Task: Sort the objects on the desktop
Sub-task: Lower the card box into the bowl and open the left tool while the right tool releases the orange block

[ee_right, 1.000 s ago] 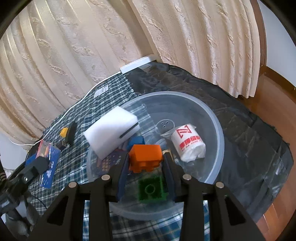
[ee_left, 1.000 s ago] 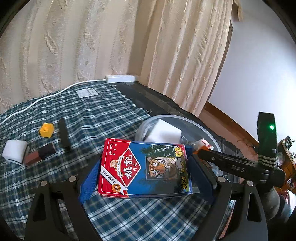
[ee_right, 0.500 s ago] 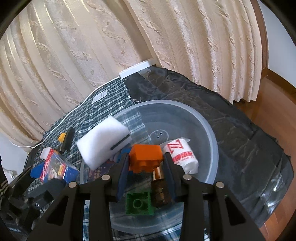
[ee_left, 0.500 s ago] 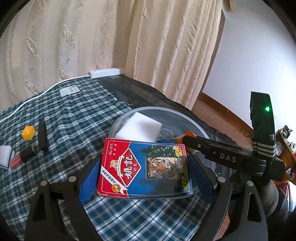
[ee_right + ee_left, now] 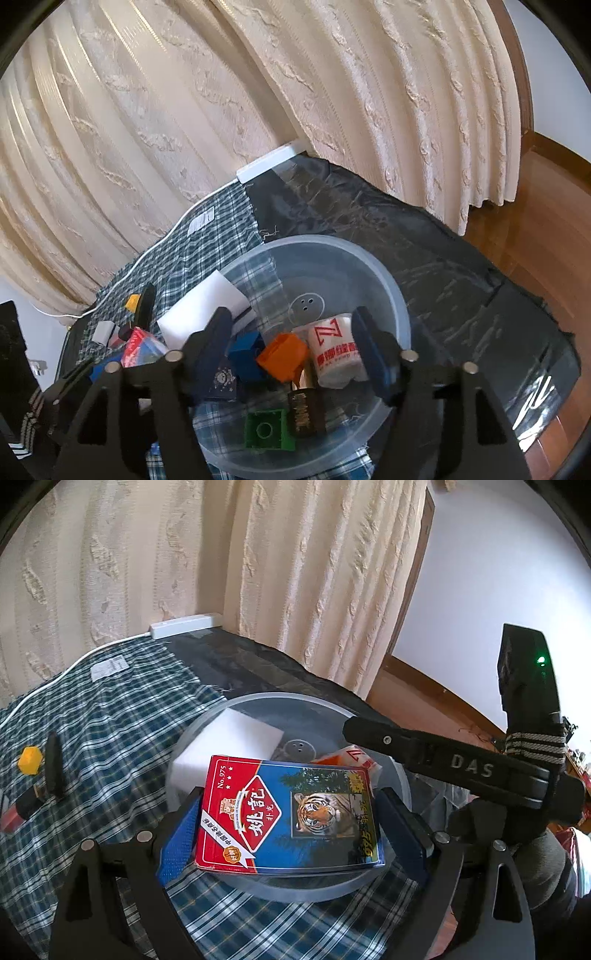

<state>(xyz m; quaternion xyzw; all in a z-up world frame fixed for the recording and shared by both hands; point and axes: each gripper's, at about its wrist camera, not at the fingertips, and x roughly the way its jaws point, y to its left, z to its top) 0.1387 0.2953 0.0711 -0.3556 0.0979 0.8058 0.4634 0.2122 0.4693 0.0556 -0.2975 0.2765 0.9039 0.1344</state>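
Card pack (image 5: 288, 812) pinched in left gripper (image 5: 290, 830), held over near rim of clear bowl (image 5: 399, 306); right gripper (image 5: 291, 350) spread wide above bowl, gripping nothing.

In bowl, 1 each: orange block (image 5: 282, 354), blue block (image 5: 247, 350), green block (image 5: 266, 430), white sponge (image 5: 205, 314), tissue pack w/ red print (image 5: 334, 354), dark bottle (image 5: 304, 410), small dark card (image 5: 219, 382). Orange block lying loose betw. the spread fingers, touching neither. Outside on plaid cloth (image 5: 110, 716), well apart from bowl: 1 yellow block (image 5: 28, 760), 1 black stick (image 5: 53, 764) just beside it, 1 paper label (image 5: 109, 666). Cloth over dark table cover (image 5: 424, 251); white power strip (image 5: 183, 626) at far edge w/ cord; cream curtains (image 5: 184, 110) behind, wood floor (image 5: 535, 229) & white wall to right.
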